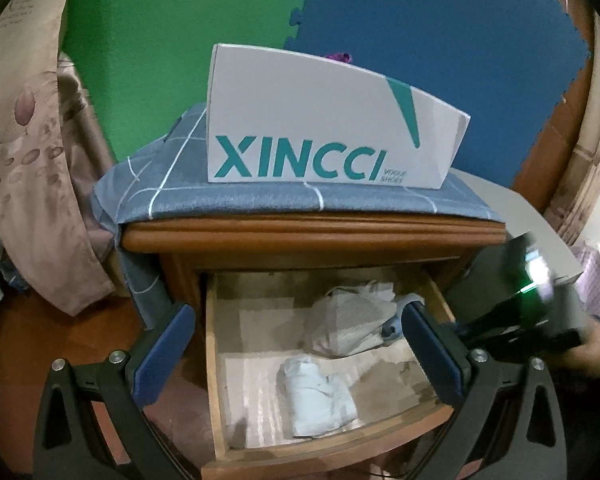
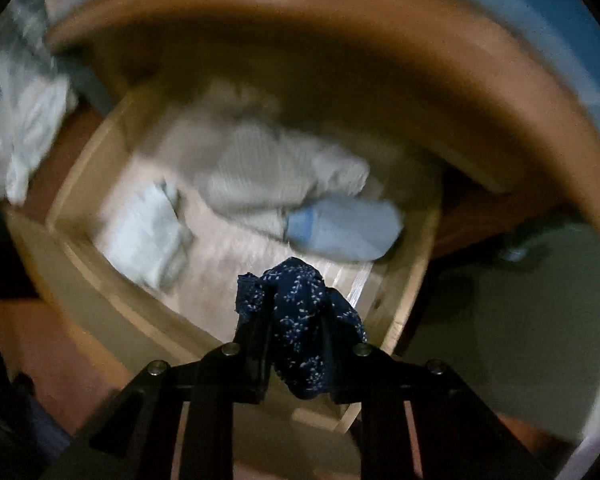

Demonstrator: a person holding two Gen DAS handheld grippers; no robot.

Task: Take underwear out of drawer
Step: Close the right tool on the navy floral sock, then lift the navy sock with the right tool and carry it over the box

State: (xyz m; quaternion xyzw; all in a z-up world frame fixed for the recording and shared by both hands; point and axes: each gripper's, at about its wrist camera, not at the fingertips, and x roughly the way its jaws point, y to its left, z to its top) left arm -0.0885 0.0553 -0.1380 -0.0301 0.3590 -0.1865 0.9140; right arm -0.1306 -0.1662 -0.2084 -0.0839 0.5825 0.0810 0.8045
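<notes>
The wooden drawer (image 1: 214, 364) of the nightstand is pulled open. Inside lie a pale blue folded cloth (image 1: 320, 396), a beige crumpled cloth (image 1: 348, 324) and a light blue piece (image 2: 344, 228). My left gripper (image 1: 296, 348) is open and empty, held in front of the drawer with its blue pads (image 1: 164, 348) either side of it. My right gripper (image 2: 296, 320) is shut on dark navy dotted underwear (image 2: 300, 304), held above the drawer's front right corner (image 2: 404, 312). That view is blurred. The right gripper's body shows in the left wrist view (image 1: 532, 300).
A white XINCCI shoe box (image 1: 324, 120) stands on a blue checked cloth (image 1: 236, 196) atop the nightstand (image 1: 312, 236). A floral curtain (image 1: 24, 152) hangs at the left. Green and blue foam mats (image 1: 420, 40) cover the wall behind.
</notes>
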